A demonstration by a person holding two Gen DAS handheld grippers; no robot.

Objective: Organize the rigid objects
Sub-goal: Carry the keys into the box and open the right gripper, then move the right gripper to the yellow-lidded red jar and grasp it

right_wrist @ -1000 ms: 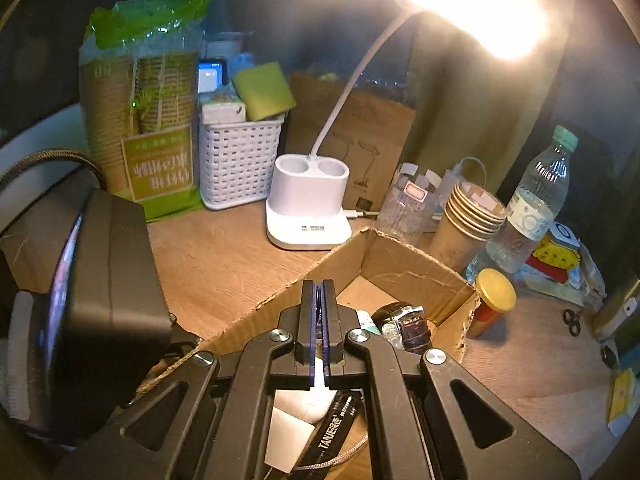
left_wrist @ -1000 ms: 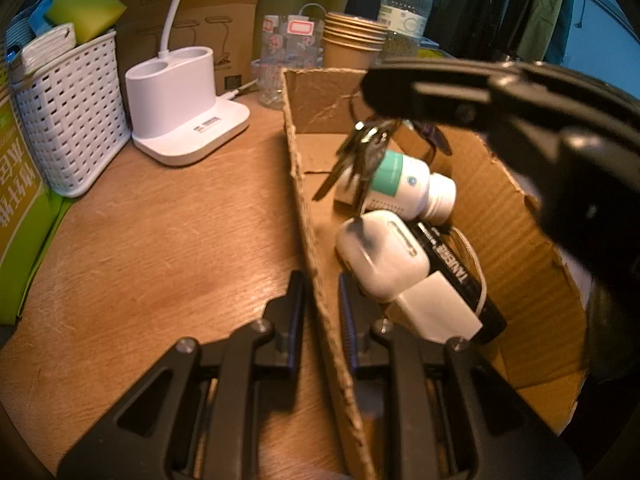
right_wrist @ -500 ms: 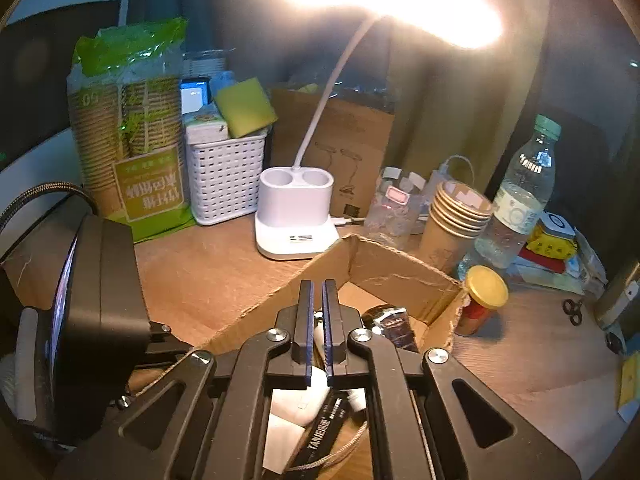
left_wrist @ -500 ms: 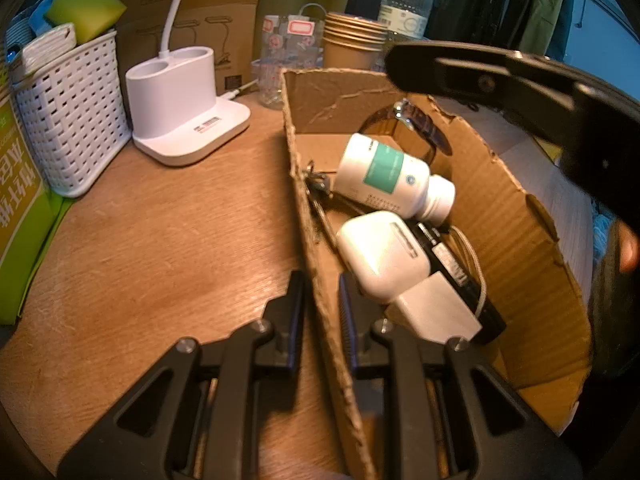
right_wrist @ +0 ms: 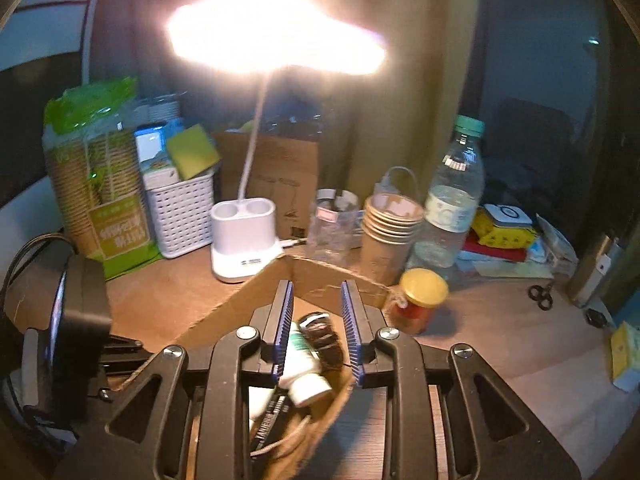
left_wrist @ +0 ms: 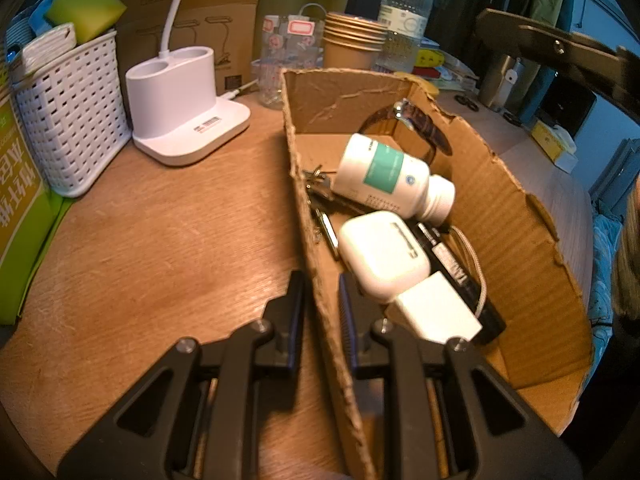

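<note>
A cardboard box (left_wrist: pixel 492 200) stands on the wooden table. In it lie a white pill bottle with a teal label (left_wrist: pixel 394 176), a white earbud case (left_wrist: pixel 384 254), a white charger (left_wrist: pixel 438 308), a black pen (left_wrist: pixel 456 268), a watch (left_wrist: pixel 420 124) and a bunch of keys (left_wrist: pixel 320 192). My left gripper (left_wrist: pixel 320 292) is shut on the box's left wall. My right gripper (right_wrist: pixel 318 328) is open and empty, above the box (right_wrist: pixel 256 292), over the bottle (right_wrist: pixel 304 364) and watch (right_wrist: pixel 322 336). Its arm shows at the top right of the left wrist view (left_wrist: pixel 560 48).
A white lamp base (left_wrist: pixel 184 108), a white basket (left_wrist: pixel 72 112), a green cup package (left_wrist: pixel 16 216), stacked paper cups (left_wrist: pixel 352 46), a glass (left_wrist: pixel 286 60) and a water bottle (left_wrist: pixel 404 16) line the back. A yellow-lidded jar (right_wrist: pixel 418 300) stands right of the box. Scissors (right_wrist: pixel 540 296) lie far right.
The right gripper has let the keys drop into the box beside the pill bottle, opened its jaws and risen up and away. The left gripper has kept its hold on the box wall.
</note>
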